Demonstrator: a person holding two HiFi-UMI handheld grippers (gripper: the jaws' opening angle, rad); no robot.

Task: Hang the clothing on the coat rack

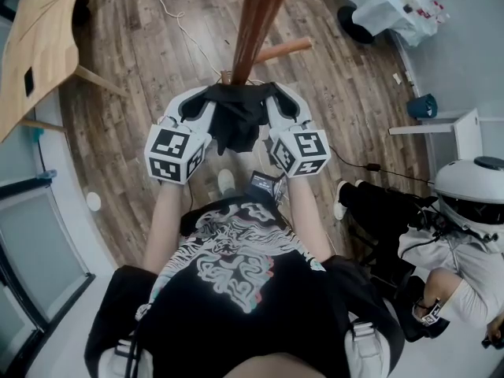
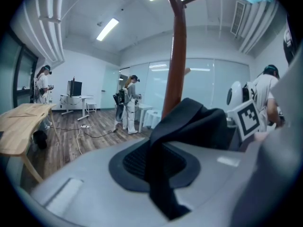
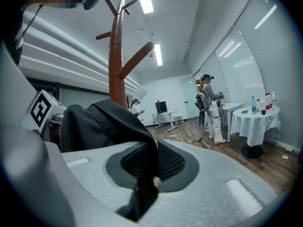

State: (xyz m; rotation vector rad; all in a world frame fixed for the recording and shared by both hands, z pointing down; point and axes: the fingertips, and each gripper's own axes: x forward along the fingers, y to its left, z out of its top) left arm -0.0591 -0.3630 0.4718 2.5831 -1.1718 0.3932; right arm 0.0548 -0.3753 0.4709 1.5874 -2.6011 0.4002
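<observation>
Left gripper (image 2: 158, 171) and right gripper (image 3: 144, 176) are each clamped on the dark garment (image 1: 239, 123), which sags between them just in front of the coat rack (image 1: 258, 22). Best to raise both together above a peg (image 3: 137, 58), hold the cloth spread, then lower it on. Any collar or loop is lost in folds, and the rack's foot is hidden behind the cloth.
</observation>
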